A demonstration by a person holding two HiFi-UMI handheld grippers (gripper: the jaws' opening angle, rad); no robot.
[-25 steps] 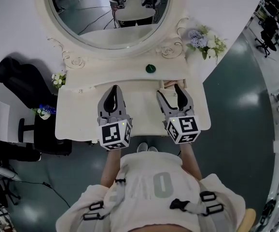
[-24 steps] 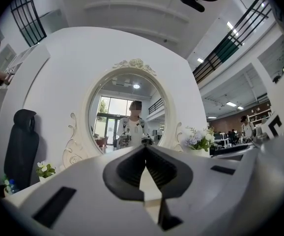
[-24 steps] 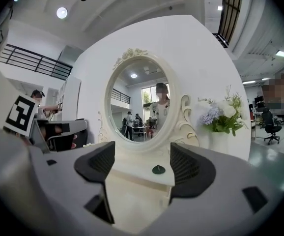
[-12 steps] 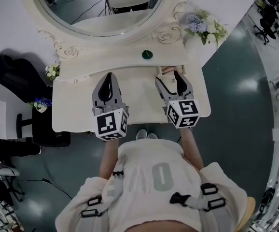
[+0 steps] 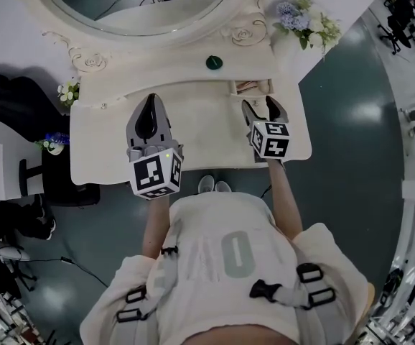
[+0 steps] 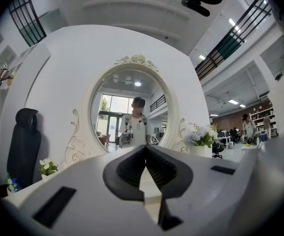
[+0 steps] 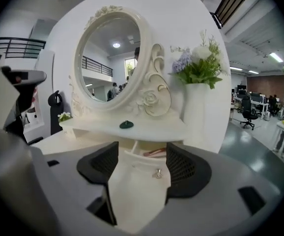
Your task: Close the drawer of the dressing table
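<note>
The cream dressing table (image 5: 193,157) has a small drawer (image 5: 250,87) standing pulled out under its upper shelf, at the right. In the right gripper view the drawer front (image 7: 137,181) with its little metal knob (image 7: 157,173) fills the gap between the jaws, and something pink lies inside. My right gripper (image 5: 262,106) (image 7: 142,149) is open just in front of the drawer. Its jaws have just been closing a little, and the pads press on nothing. My left gripper (image 5: 148,110) (image 6: 145,149) hovers shut and empty over the left of the tabletop.
An oval mirror (image 5: 143,6) rises behind the table. A small dark green round thing (image 5: 214,62) sits on the upper shelf. A vase of flowers (image 5: 304,20) stands at the back right. A black chair (image 5: 14,99) and small flowers (image 5: 67,92) are at the left.
My right gripper has dropped and moved forward to the open drawer. The left gripper has stayed over the left of the tabletop. The head view has shifted so the table sits higher in the picture.
</note>
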